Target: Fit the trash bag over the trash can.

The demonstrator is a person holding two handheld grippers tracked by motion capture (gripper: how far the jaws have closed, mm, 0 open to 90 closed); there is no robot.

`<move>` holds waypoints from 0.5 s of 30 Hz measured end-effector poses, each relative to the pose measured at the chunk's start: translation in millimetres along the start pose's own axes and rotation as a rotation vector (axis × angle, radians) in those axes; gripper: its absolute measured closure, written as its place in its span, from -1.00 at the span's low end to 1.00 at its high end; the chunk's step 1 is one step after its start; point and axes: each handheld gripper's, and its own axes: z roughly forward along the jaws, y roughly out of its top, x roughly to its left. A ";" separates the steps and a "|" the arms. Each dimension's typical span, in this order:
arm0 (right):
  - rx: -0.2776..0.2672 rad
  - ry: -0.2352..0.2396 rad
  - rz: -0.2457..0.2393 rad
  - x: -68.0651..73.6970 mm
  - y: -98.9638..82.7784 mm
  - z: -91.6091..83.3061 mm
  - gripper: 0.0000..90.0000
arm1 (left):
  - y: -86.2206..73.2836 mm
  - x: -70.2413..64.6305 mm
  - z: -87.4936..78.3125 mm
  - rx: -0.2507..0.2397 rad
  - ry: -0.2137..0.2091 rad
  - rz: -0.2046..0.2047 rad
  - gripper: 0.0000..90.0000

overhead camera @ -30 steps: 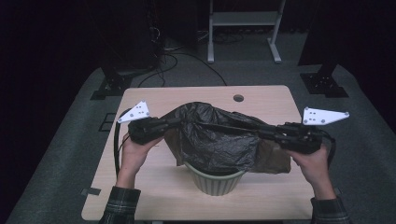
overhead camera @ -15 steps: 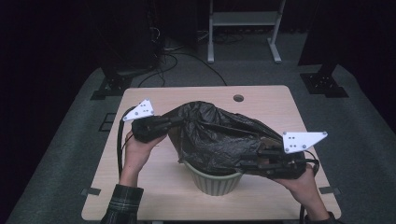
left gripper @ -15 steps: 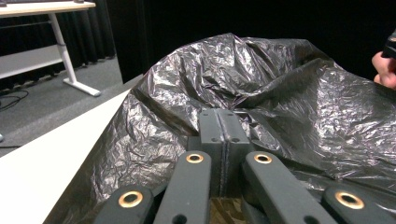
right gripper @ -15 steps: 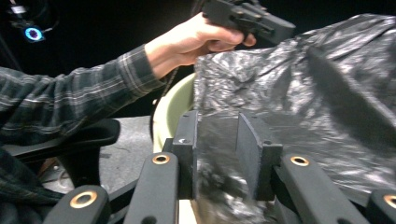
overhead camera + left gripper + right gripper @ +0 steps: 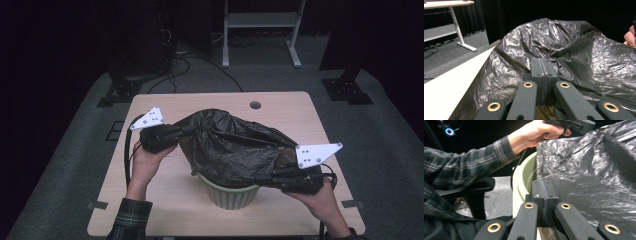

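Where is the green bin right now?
In the high view, the pale green round plastic bin stands at the wooden table's near edge, under the crinkled black plastic bag.

your glossy black bag (image 5: 235,150), pale green bin (image 5: 230,195), light wood tabletop (image 5: 165,200), your plaid sleeve (image 5: 131,220), black tongs (image 5: 187,131) with white plates

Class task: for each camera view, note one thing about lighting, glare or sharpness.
High view: table lit, surroundings dark. Left gripper view: crisp highlights glint on the black bag. Right gripper view: the bag's upper right is blurred; the green bin rim is soft.
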 end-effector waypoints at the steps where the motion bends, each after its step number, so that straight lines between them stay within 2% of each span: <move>1: -0.008 -0.008 0.002 -0.7 0.7 -0.8 1.00 | 0.0 -0.5 0.0 0.001 -0.002 0.001 0.99; 6: -0.034 -0.046 0.002 -8.0 8.1 -7.4 1.00 | -0.8 -0.9 -0.4 0.005 -0.003 0.000 0.99; 8: -0.038 -0.007 0.011 -9.4 10.5 -8.4 0.95 | -0.8 -0.9 -0.6 0.003 -0.006 -0.001 0.99; 9: -0.043 0.001 0.009 -8.3 11.1 -8.0 0.78 | -0.7 -1.4 -0.7 0.003 -0.010 -0.002 0.99; 11: -0.024 0.026 0.013 -3.4 12.4 -3.3 0.65 | -0.1 -2.9 -2.0 0.000 -0.016 -0.001 0.99; 15: 0.014 0.008 -0.002 2.4 11.6 4.7 0.62 | 3.6 -7.6 -10.1 -0.019 -0.020 0.000 0.99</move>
